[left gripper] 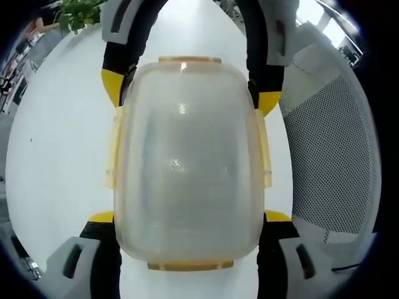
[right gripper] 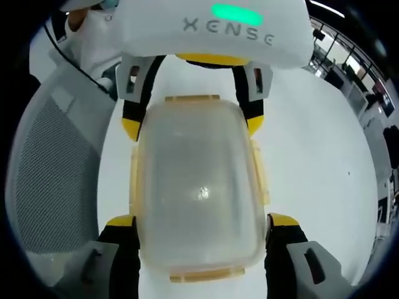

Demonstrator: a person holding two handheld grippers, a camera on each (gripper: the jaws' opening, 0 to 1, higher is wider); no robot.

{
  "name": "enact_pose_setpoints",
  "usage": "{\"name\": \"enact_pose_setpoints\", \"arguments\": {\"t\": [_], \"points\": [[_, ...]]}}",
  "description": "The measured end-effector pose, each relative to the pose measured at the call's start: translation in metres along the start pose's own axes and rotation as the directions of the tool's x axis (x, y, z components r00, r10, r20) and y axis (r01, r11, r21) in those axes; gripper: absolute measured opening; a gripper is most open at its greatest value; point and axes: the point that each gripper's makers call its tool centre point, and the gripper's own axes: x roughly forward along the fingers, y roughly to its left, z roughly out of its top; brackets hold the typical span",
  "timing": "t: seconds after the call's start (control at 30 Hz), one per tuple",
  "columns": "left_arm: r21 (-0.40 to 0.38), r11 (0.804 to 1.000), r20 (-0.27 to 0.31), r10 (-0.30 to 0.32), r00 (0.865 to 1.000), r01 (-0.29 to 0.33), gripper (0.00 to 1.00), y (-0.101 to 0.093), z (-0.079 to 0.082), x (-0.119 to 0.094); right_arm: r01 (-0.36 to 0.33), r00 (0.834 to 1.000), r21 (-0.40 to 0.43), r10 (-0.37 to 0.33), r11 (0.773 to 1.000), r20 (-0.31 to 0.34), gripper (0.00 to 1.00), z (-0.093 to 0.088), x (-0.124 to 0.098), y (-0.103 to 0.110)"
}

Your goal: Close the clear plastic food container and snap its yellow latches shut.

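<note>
In the left gripper view, the clear plastic food container (left gripper: 187,165) is seen in the middle of the frame, big and close. It is held up above the white table (left gripper: 56,124). The left claw (left gripper: 187,218) comes up from the bottom of the frame, and its two yellow-tipped jaws are spread wide, one touching each long side of the container near its lower end. The right claw (left gripper: 190,87) comes down from the top of the frame, and its jaws are pressed on the two sides near the far end — so the box is pinched from both ends at once.

The lid is seen sitting on the box. Yellow latches (left gripper: 267,156) are seen along the sides and at the top and bottom ends. Whether they are snapped down cannot be told, as the plastic is cloudy and very near.

A grey mesh chair (left gripper: 330,149) is seen at the right of the frame, and a green plant (left gripper: 81,12) at the upper left.

In the right gripper view, the container (right gripper: 199,187) is again in the middle. The right claw (right gripper: 199,221) rises from the bottom, its jaws spread along both sides of the box. The left claw (right gripper: 193,121) is seen at the top, also gripping the sides. The mesh chair (right gripper: 53,180) is at the left — the table (right gripper: 312,162) is at the right.
</note>
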Motion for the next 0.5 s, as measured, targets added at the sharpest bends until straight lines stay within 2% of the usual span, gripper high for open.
{"name": "enact_pose_setpoints", "arguments": {"t": [0.5], "points": [[-0.008, 1.0, 0.005, 0.003, 1.0, -0.003, 0.92, 0.0094, 0.0009, -0.0005, 0.0, 1.0, -0.002, 0.0, 1.0, 0.0, 0.83, 0.0009, -0.0003, -0.0097]]}}
